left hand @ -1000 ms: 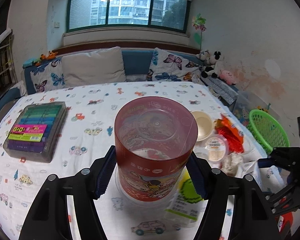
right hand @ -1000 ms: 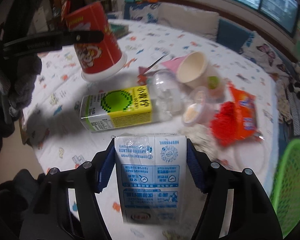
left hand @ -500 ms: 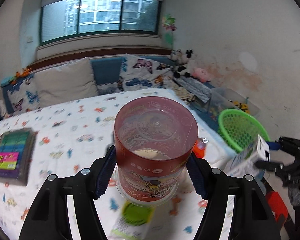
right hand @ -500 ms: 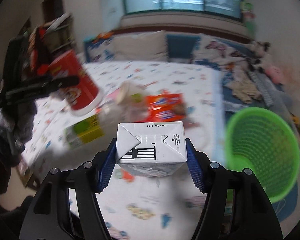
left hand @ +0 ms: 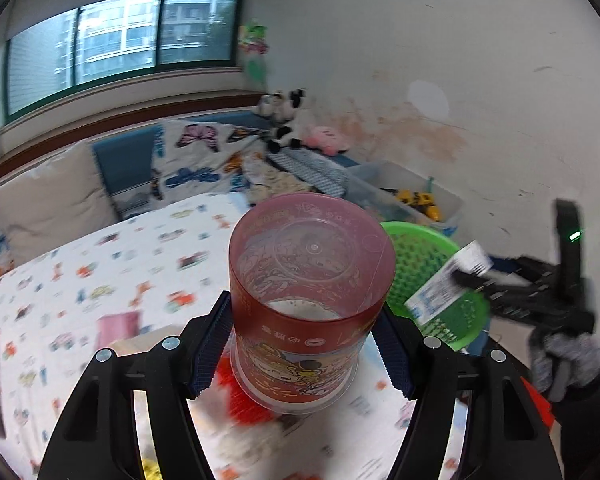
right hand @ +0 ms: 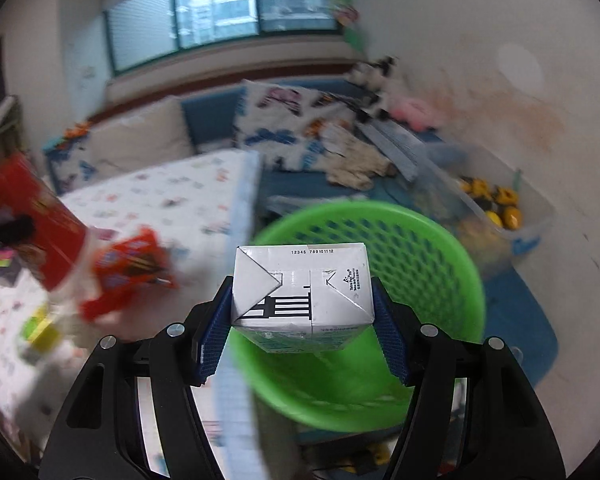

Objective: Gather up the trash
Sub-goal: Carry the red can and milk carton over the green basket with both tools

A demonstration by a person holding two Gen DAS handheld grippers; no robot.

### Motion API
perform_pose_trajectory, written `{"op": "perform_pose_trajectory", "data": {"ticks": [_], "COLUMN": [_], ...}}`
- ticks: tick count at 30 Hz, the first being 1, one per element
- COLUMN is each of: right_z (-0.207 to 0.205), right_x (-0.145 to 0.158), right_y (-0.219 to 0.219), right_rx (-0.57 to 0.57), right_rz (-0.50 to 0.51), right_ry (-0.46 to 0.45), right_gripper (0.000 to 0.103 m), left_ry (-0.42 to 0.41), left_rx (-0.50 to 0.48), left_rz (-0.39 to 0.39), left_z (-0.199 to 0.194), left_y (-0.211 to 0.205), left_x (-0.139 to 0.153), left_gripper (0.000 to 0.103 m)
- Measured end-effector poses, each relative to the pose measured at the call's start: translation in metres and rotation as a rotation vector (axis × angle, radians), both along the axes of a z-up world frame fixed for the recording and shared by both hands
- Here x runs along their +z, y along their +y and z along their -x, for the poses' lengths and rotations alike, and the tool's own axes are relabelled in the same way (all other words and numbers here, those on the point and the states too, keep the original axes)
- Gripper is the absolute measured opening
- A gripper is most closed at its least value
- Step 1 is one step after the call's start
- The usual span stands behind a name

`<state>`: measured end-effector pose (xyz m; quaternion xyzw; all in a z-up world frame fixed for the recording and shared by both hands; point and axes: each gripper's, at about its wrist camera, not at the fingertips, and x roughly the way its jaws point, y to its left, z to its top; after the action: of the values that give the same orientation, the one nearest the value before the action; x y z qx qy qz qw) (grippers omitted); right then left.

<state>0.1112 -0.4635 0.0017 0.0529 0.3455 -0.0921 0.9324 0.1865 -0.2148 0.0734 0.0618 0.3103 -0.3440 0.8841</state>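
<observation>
Milk carton: white, end panel printed "12345 789101112" with a Tetra Pak mark; clamped between the blue pads of the right gripper, held above the green basket.

Red cup: translucent red plastic, cartoon print and Chinese lettering too small to read; gripped at its sides by the left gripper, open end toward the camera, above the patterned bedsheet.

Red snack wrapper: on the sheet, blurred, print unreadable.

Clear storage bin: beyond the basket, yellow toys inside.
</observation>
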Motion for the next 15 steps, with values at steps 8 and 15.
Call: {"op": "perform_pose_trajectory", "data": {"ticks": [8, 15], "right_z": [-0.004, 0.005], "right_x": [-0.041, -0.054], "right_y": [-0.026, -0.032], "right_rx": [-0.057, -0.066], "right_rz": [-0.06, -0.092], "right_ry": [0.085, 0.099], "right_gripper": [0.066, 0.069], "left_ry": [0.068, 0.093], "left_rx": [-0.095, -0.148], "left_rz": [-0.01, -0.032], "left_z": [-0.005, -0.005], "left_y": [-0.07, -0.118], "left_x": [-0.013, -0.025], "left_gripper": [0.065, 0.065]}}
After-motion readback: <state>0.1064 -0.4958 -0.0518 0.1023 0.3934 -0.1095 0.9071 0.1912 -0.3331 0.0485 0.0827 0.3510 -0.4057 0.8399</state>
